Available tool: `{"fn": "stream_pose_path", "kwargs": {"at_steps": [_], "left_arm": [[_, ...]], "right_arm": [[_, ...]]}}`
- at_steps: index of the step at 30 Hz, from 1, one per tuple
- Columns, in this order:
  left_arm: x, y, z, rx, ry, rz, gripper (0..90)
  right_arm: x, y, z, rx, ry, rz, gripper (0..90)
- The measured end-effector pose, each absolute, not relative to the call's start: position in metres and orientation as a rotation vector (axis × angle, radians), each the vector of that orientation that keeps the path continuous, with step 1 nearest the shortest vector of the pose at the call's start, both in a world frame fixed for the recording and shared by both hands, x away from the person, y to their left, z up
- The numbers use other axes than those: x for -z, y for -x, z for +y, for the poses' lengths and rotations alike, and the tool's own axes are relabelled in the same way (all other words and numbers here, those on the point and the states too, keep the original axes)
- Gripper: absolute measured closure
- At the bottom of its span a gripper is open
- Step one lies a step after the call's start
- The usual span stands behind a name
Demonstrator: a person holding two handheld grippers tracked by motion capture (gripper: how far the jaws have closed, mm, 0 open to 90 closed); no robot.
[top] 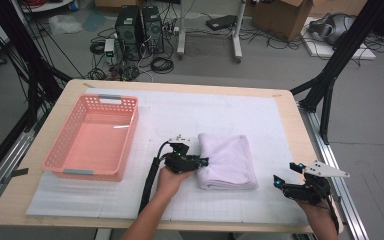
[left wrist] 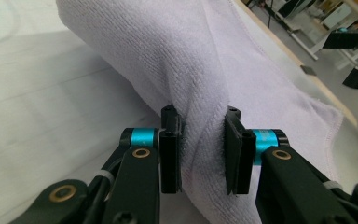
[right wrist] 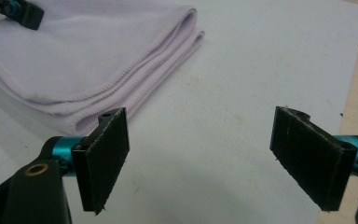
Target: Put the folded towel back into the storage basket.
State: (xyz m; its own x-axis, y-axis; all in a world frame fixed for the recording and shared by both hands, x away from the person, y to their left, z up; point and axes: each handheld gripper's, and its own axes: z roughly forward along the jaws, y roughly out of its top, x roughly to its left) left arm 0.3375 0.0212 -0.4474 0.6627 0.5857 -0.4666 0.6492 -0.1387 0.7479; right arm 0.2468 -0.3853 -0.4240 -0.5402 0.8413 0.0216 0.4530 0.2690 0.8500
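Broadly, the table (top: 285,107) carries a white gridded mat (top: 215,107) that covers most of its top. At the mat's left edge sits a pink basket (top: 60,145), its long side running toward the far edge. Near the middle of the mat, closer to the near edge, lies a folded white towel (top: 227,160) — several layers stacked flat. The left gripper (top: 200,162) comes at the towel's left edge; the left gripper view shows a bunched fold of cloth pinched between its pads (left wrist: 170,154), so it is clenched on the towel. The right gripper (top: 278,182) hovers by the near right corner of the mat, well apart from the towel — its jaws spread wide with nothing between them.
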Motion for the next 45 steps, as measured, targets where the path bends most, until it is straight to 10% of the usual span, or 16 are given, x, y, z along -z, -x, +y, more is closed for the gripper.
{"fn": "stream_pose_path", "kwargs": {"at_steps": [17, 22, 27, 45], "left_arm": [[0.449, -0.338, 0.082, -0.006, -1.795, 1.032, 69.9], [0.451, -0.340, 0.077, -0.066, -1.781, 1.123, 34.7], [0.455, -0.343, 0.071, -0.040, -1.772, 1.142, 31.8], [0.453, -0.342, 0.057, -0.043, -1.782, 0.993, 68.5]], "right_arm": [[0.426, -0.248, -0.384, -1.180, -1.162, 2.123, 18.8], [0.426, -0.248, -0.383, -1.177, -1.166, 2.128, 18.8], [0.427, -0.249, -0.383, -1.179, -1.162, 2.132, 18.8], [0.427, -0.249, -0.384, -1.190, -1.162, 2.137, 19.0]]}}
